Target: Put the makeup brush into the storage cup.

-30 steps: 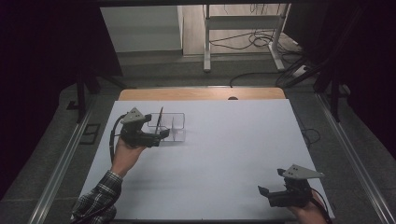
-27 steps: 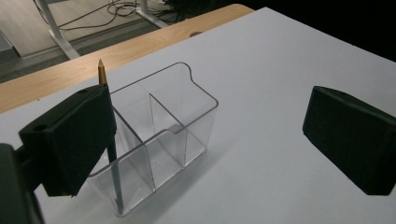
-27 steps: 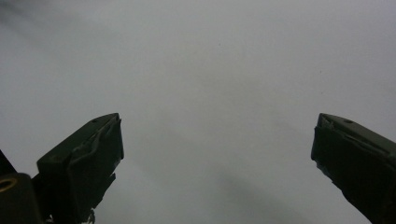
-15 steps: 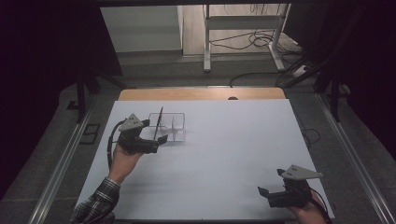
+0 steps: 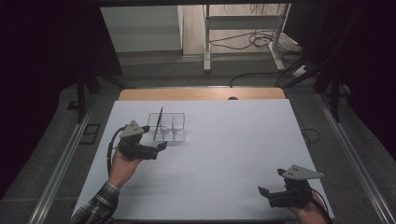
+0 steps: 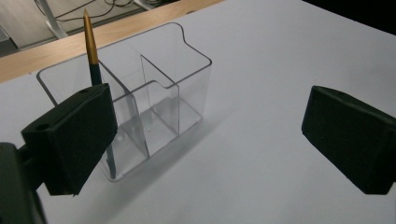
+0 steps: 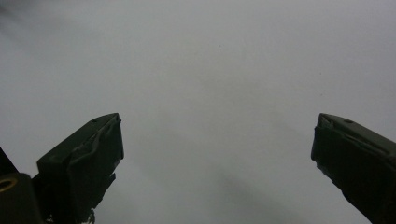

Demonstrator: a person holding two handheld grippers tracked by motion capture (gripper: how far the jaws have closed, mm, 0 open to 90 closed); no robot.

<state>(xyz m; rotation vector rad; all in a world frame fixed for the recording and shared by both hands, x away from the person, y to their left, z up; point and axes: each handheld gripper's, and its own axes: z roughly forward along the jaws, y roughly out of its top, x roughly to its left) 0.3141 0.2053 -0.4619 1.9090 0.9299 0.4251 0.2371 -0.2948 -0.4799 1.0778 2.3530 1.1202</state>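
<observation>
Jaws of the left gripper [image 5: 161, 146] stand spread wide with nothing between them, just on the person's side of the clear organizer [image 5: 167, 127], which serves as the landmark for everything else. In the left gripper view the two black jaws frame the organizer without touching it, one in front of its near corner and the other well off to the side over bare white table [image 5: 233, 154]. My reading is that the gripper is placed this way because its load is already delivered: the pencil [image 6: 95, 70] stands inside the organizer, in the end compartment nearest that gripper, leaning slightly with its tapered golden end up and its dark lower shaft running down to the floor of the compartment. An open stance beside the box suits either letting go or pulling clear without knocking the thin walls. The organizer itself is transparent plastic with upright dividers splitting it into compartments and a scalloped rim on one long wall; its other compartments look empty. It sits toward the far left of the table, a little short of the wooden strip [image 5: 201, 94] at the far edge. The right gripper [image 5: 273, 189] is well apart from the organizer, at the near right corner, its jaws likewise spread and empty, apparently parked out of the way.
</observation>
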